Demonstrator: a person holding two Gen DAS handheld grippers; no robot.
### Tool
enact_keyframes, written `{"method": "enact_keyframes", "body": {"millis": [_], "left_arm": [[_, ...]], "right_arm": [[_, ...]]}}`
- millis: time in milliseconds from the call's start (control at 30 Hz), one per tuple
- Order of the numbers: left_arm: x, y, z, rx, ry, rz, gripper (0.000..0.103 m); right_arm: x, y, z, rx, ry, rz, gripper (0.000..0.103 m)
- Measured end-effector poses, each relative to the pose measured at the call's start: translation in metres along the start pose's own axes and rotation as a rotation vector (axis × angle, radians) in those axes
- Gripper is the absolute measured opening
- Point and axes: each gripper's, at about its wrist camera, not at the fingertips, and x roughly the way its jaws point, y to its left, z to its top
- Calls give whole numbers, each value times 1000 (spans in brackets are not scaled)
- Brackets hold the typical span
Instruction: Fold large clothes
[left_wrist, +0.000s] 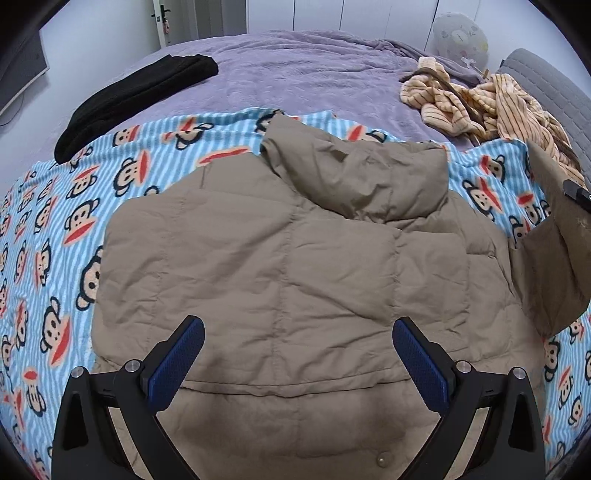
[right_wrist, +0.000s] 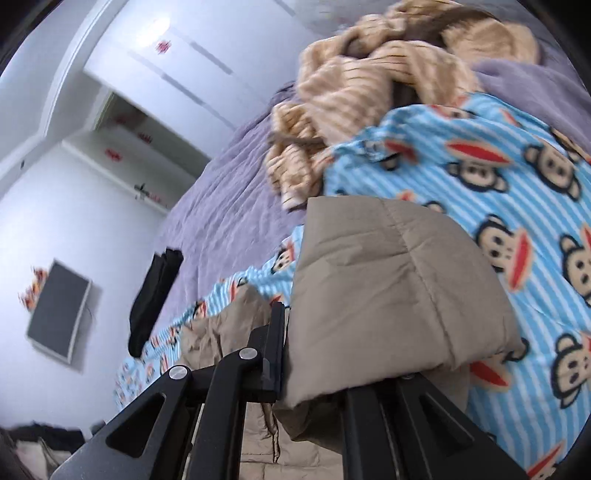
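Presently, in the left wrist view, one tan jacket (left_wrist: 280, 258) lies back up on the monkey blanket (left_wrist: 55, 229), which covers the near part of the purple bed (left_wrist: 295, 74). The left gripper (left_wrist: 298, 341) hovers over the lower back panel with fingers wide apart, holding nothing. The jacket's left side looks already turned in, since no sleeve shows there. The right sleeve (left_wrist: 550, 258) is raised off the blanket at the frame's right edge, where a dark tip, apparently the other gripper, meets it. Also counted: one black garment (left_wrist: 136, 99), folded, far left; one striped garment (left_wrist: 480, 103), heaped, far right.

From the right wrist view, the right gripper (right_wrist: 314, 369) is clamped on the sleeve (right_wrist: 388, 288), which drapes over the far finger and hides it. Motion blur is present. The same black garment (right_wrist: 155, 295) and striped garment (right_wrist: 369, 92) appear, one each.

Assessment: folding is at an early-to-middle stage. The right sleeve is yet to be laid across the back, and folding the body up remains. The striped heap seems unfolded.
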Motion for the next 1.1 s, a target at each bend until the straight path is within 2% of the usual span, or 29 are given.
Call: {"method": "enact_keyframes", "body": {"millis": [133,233,333,467,667,700,733,767,800,833,900,1033,1067,1100], "left_arm": [[5,21,-2,-42,-4,-1,102],[11,30,-5,-61,-5,3,102],[16,34,-8,-65,0,-4,102],[25,31,-9,-46,10,-26,102],[30,21,-4,-38,13,-53,102],[30,22,-2,-41,13,-57,102],[30,23,-1,-44,12,-62,102],[30,24,0,-48,12,-67,102],[31,25,2,-50,15,-70,102],[32,27,3,-50,19,-69,102],[34,31,4,-49,25,-69,102],[31,42,6,-70,26,-125,102],[29,46,6,-82,22,-152,102],[28,50,8,-99,18,-185,102]], "right_arm": [[46,75,-40,-252,108,16,9],[76,102,-80,-352,196,3,9],[95,101,-114,-341,274,-9,9],[119,84,-140,-298,349,-44,9],[133,60,-153,-192,442,-70,10],[129,58,-151,-164,456,-59,18],[123,55,-149,-139,458,-45,36],[115,52,-147,-106,446,-26,47],[105,49,-143,-78,423,-24,65],[93,45,-139,-49,384,-18,65],[75,32,-129,18,320,-11,65],[62,-11,-110,270,214,13,63],[63,-19,-106,325,195,25,56],[65,-21,-102,341,180,15,26]]}}
